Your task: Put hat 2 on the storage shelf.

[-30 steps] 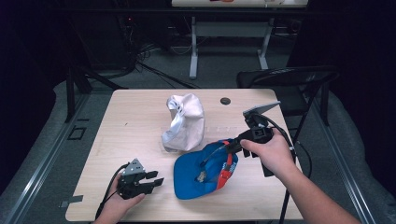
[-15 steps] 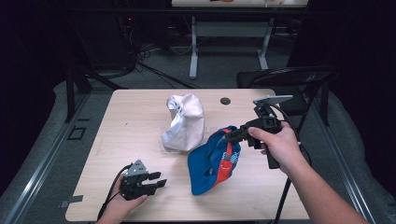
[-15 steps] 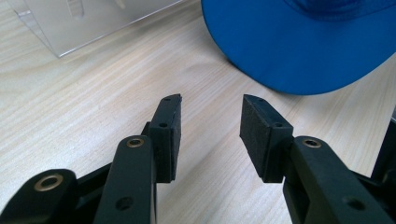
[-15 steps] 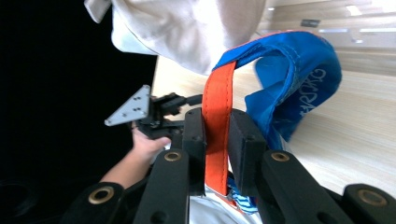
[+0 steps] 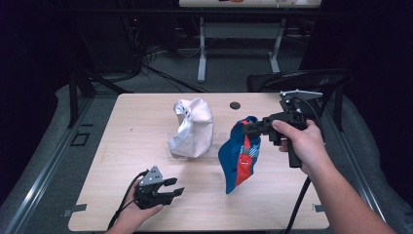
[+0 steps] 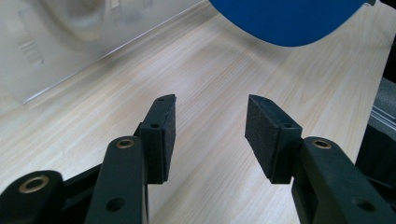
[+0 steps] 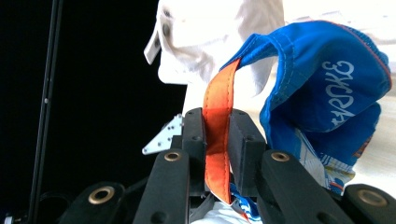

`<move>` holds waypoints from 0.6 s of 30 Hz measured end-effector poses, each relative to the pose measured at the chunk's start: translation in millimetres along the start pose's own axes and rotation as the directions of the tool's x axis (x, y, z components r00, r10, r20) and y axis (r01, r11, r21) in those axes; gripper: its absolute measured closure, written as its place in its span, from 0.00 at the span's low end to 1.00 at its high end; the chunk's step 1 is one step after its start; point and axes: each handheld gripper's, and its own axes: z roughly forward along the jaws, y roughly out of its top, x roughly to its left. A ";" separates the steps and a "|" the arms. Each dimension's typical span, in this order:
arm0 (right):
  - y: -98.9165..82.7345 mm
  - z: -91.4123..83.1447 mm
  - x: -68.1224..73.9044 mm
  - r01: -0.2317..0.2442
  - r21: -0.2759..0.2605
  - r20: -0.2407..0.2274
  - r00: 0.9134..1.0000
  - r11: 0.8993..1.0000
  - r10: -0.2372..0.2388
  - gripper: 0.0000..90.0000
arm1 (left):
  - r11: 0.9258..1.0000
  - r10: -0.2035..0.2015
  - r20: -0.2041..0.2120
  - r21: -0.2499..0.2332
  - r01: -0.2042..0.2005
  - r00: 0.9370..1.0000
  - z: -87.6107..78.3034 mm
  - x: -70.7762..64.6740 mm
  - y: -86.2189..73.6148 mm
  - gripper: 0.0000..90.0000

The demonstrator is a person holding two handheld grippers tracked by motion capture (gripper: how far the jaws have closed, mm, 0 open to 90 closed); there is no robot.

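Observation:
A blue cap [image 5: 239, 153] with an orange strap [image 7: 217, 130] hangs above the table, held at its top edge by my right gripper [image 5: 251, 128]. In the right gripper view the two pads press on the orange strap, and the blue cap [image 7: 327, 93] dangles to the right. A white cap [image 5: 191, 127] stands crumpled on the table behind it, also seen as the white cap [image 7: 210, 37]. My left gripper [image 5: 174, 189] sits low at the table's front left; its jaws have just been opening, with nothing between them [image 6: 210, 135]. The blue cap's lower edge [image 6: 287, 21] shows ahead of it.
A small dark round object [image 5: 235, 105] lies near the table's back edge [image 5: 195, 96]. A black chair [image 5: 297, 80] stands at the back right. Bare wooden tabletop [image 5: 122, 146] stretches across the left half. Cables trail from both grippers.
My right gripper has lifted the blue cap off the table and up to the right, so it now hangs upright. My left gripper moved slightly right and its jaws have spread wider.

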 end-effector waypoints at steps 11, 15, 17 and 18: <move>17.9 -20.2 8.4 -0.018 -0.078 -0.017 1.000 0.997 0.016 0.87 | 0.998 0.044 0.018 -0.042 -0.043 0.999 13.8 -20.3 28.5 0.55; 25.4 -23.9 11.9 -0.019 -0.102 -0.008 1.000 0.995 0.019 0.87 | 0.995 0.082 0.021 -0.054 -0.081 0.996 20.2 -31.7 42.8 0.55; 29.6 -25.4 11.9 -0.023 -0.116 -0.003 1.000 0.993 0.023 0.87 | 0.993 0.103 0.019 -0.062 -0.102 0.994 24.0 -36.7 48.9 0.54; 31.5 -26.2 11.9 -0.023 -0.121 0.001 1.000 0.992 0.023 0.87 | 0.992 0.111 0.019 -0.065 -0.110 0.994 25.7 -38.7 51.5 0.53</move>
